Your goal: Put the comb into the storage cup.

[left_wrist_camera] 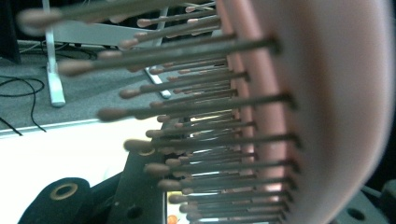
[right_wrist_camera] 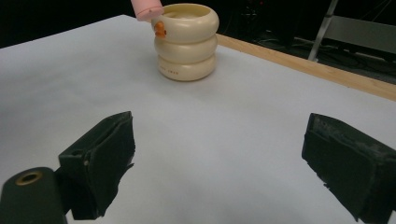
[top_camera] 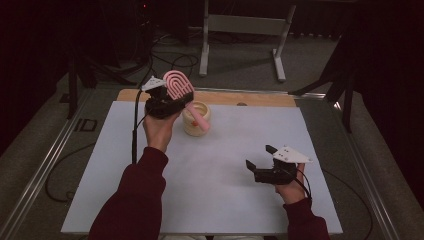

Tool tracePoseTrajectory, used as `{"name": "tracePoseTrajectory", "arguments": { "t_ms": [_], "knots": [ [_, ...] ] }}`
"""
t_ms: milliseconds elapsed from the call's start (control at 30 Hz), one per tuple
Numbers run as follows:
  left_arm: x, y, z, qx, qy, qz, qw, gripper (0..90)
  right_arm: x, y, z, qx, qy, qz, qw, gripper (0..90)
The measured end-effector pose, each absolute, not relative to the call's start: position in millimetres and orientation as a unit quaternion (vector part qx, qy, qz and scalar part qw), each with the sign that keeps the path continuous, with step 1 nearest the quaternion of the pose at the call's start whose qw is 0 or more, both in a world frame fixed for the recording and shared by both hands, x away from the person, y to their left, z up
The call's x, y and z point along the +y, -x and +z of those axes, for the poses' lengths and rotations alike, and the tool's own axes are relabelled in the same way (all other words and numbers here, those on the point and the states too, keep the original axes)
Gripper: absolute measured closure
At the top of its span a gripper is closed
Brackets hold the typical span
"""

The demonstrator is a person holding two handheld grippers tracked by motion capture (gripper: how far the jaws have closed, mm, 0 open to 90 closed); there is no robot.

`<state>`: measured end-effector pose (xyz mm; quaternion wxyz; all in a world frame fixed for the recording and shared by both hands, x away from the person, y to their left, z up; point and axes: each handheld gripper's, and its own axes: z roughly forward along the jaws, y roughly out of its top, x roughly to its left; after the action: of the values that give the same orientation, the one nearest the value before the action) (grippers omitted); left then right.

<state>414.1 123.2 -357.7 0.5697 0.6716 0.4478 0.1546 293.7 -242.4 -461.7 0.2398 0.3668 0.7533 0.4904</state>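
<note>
My left gripper (top_camera: 172, 101) is raised over the back left of the white table (top_camera: 215, 200) and is shut on a pink hairbrush (top_camera: 178, 85). The brush head points up and back, and its handle slants down over a cream ribbed cup (top_camera: 196, 119). In the left gripper view the brush's pink back (left_wrist_camera: 327, 93) and rows of brown bristles loom very close. In the right gripper view the cup (right_wrist_camera: 187, 42) stands upright with the handle's tip (right_wrist_camera: 147, 9) at its rim; whether they touch I cannot tell. My right gripper (top_camera: 261, 159) rests low at the right, open (right_wrist_camera: 219, 163), with nothing between its jaws.
A strip of bare wood (top_camera: 250, 97) runs along the table's far edge. Beyond it stands a grey metal frame (top_camera: 240, 30) on the floor, with black cables (top_camera: 170, 60) trailing near it. The cup bears a small orange mark (right_wrist_camera: 160, 29).
</note>
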Motion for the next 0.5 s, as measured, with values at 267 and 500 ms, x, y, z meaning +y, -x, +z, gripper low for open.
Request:
{"name": "tracePoseTrajectory", "arguments": {
  "t_ms": [267,500],
  "knots": [
    [125.8,-416.2,-350.1,0.448,-0.67,0.163,0.568,62.8,-242.7,-293.9,-461.7,0.753,-0.367,0.491,0.239,9.3],
    [127.2,-418.5,-341.9,0.445,-0.67,0.173,0.569,62.8,-242.8,-293.9,-461.7,0.753,-0.368,0.491,0.239,9.3]
  ]
}}
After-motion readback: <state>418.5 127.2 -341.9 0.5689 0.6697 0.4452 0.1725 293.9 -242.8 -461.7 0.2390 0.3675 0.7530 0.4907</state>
